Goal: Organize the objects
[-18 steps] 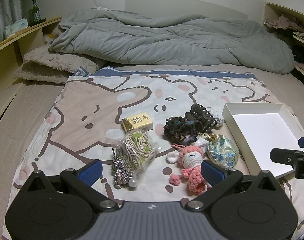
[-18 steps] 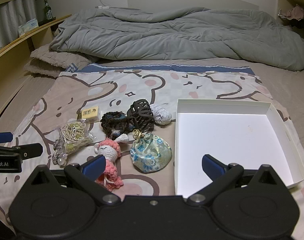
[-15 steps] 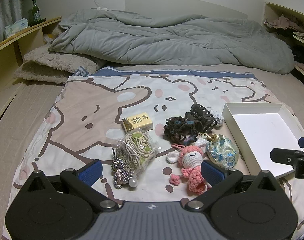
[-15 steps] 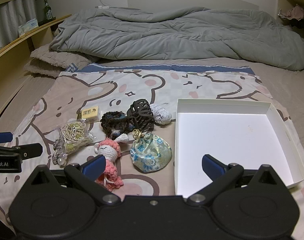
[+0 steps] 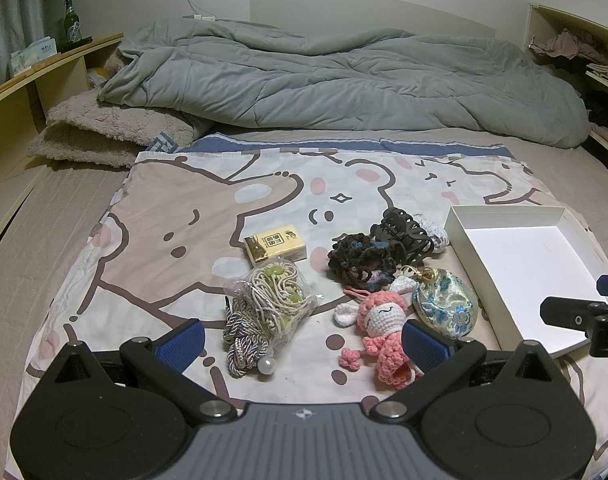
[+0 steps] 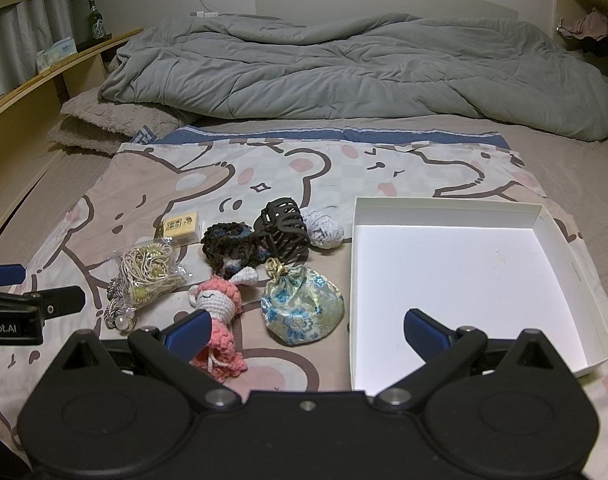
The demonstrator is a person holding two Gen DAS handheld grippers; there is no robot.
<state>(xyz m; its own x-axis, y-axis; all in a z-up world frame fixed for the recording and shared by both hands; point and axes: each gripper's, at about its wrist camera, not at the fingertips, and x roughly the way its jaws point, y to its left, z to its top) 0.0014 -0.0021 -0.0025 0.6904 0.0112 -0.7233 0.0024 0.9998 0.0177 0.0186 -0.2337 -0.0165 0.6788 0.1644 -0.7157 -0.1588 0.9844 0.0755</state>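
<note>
On a bear-print sheet lie a clear bag of cords and beads (image 5: 270, 300) (image 6: 146, 276), a yellow packet (image 5: 276, 243) (image 6: 180, 226), a dark scrunchie (image 5: 357, 258) (image 6: 228, 246), a black claw clip (image 5: 403, 230) (image 6: 282, 228), a grey-white knit ball (image 6: 323, 232), a pink crochet doll (image 5: 383, 332) (image 6: 218, 312) and a blue floral pouch (image 5: 445, 302) (image 6: 302, 306). An empty white box (image 5: 461, 232) (image 6: 551, 224) sits to their right. My left gripper (image 5: 304, 340) is open and empty, near the bag and doll. My right gripper (image 6: 307, 330) is open and empty, near the pouch and the box.
A crumpled grey duvet (image 5: 343, 80) (image 6: 363, 68) fills the far side of the bed, with a beige blanket (image 5: 104, 132) at the left. A wooden shelf (image 5: 36, 76) with a green bottle (image 5: 72, 24) runs along the left. Shelves with clothes (image 5: 575, 48) stand at the right.
</note>
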